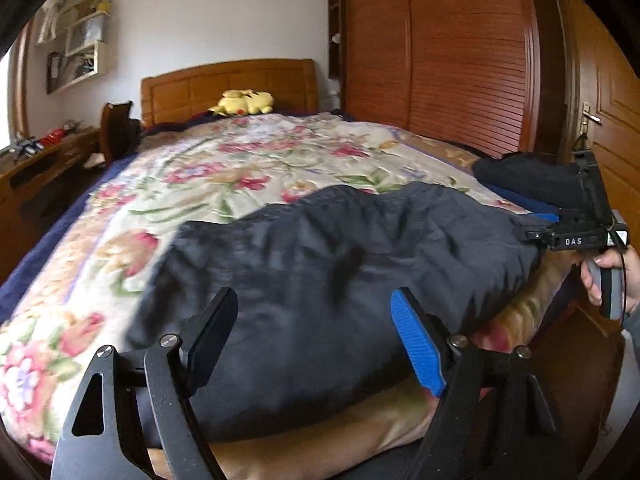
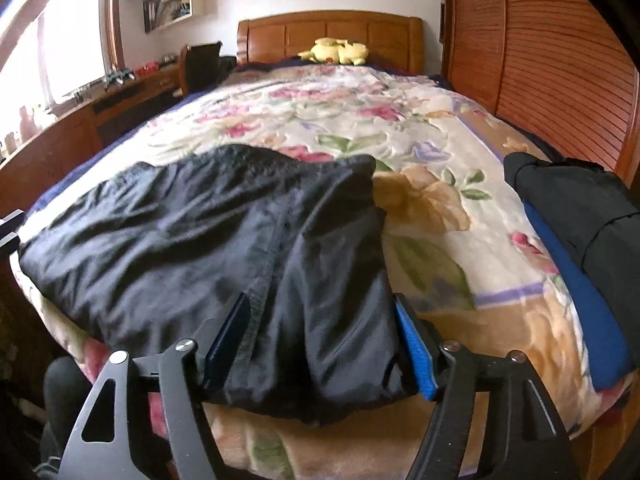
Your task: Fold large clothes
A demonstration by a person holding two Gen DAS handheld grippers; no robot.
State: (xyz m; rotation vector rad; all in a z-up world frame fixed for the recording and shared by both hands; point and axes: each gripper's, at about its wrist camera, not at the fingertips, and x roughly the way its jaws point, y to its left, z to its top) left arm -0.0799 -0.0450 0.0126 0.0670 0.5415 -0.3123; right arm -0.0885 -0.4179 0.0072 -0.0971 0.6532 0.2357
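Bedroom: wooden headboard, louvred wardrobe, bright window

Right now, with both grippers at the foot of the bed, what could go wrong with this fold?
1. The dark garment lies at the edge of the bed; its near hem overhangs and might slide off.
2. The right gripper straddles the hem with open jaws; pulling back could drag the fold loose.
3. The folded stack sits at the bed's right edge, where a sweeping arm might knock it.
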